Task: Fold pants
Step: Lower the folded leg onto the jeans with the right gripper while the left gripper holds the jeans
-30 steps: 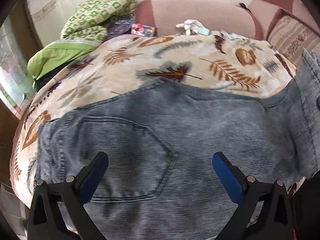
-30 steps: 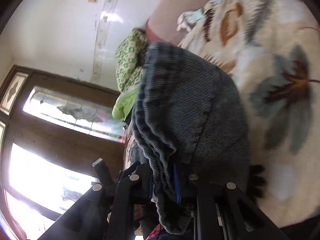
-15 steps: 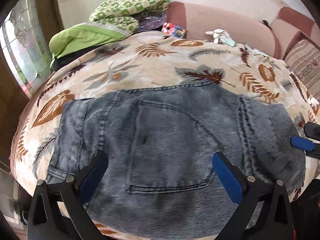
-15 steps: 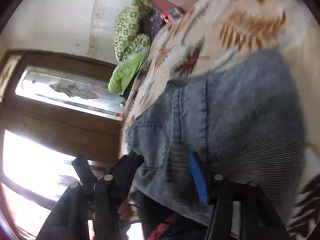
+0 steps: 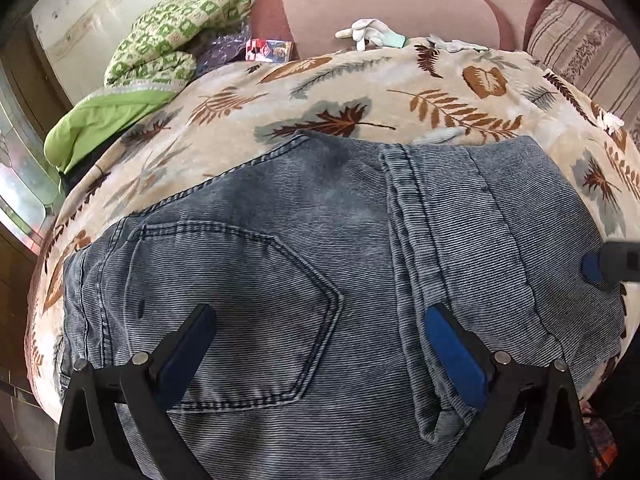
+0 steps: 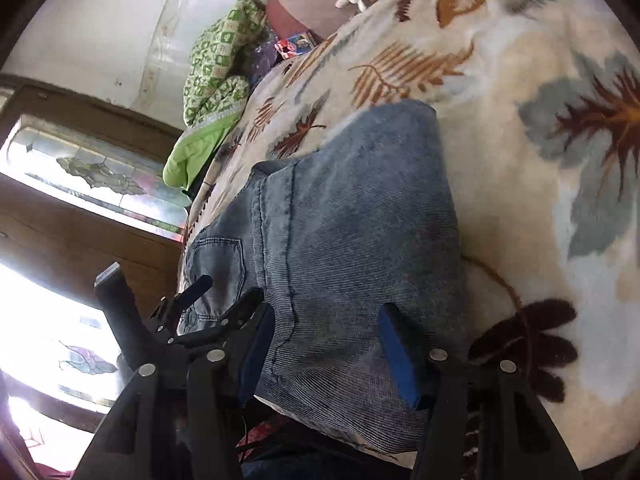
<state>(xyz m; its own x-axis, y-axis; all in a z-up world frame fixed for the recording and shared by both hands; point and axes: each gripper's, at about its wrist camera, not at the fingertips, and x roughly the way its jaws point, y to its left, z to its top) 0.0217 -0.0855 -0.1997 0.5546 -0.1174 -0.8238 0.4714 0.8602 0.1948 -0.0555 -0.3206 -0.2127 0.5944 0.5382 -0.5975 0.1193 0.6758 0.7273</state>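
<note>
The blue-grey denim pants [image 5: 320,264] lie folded on the leaf-print blanket [image 5: 400,92], back pocket [image 5: 232,292] up, with a folded layer [image 5: 500,232] over their right part. My left gripper [image 5: 320,336] is open and empty just above the pocket end near the front edge. My right gripper [image 6: 324,332] is open and empty over the pants' right end [image 6: 360,240]. One of its blue pads [image 5: 592,268] shows at the right edge of the left wrist view. The left gripper [image 6: 216,296] shows in the right wrist view.
A green patterned pillow and bedding [image 5: 160,48], a small red box [image 5: 268,50] and white gloves [image 5: 368,32] lie at the blanket's far edge against a pink sofa back [image 5: 380,8]. A striped cushion [image 5: 580,48] is at far right. A window [image 6: 80,168] is left.
My right gripper laid the pant end it held over the pants, let go and opened. The left gripper stayed open above the pocket.
</note>
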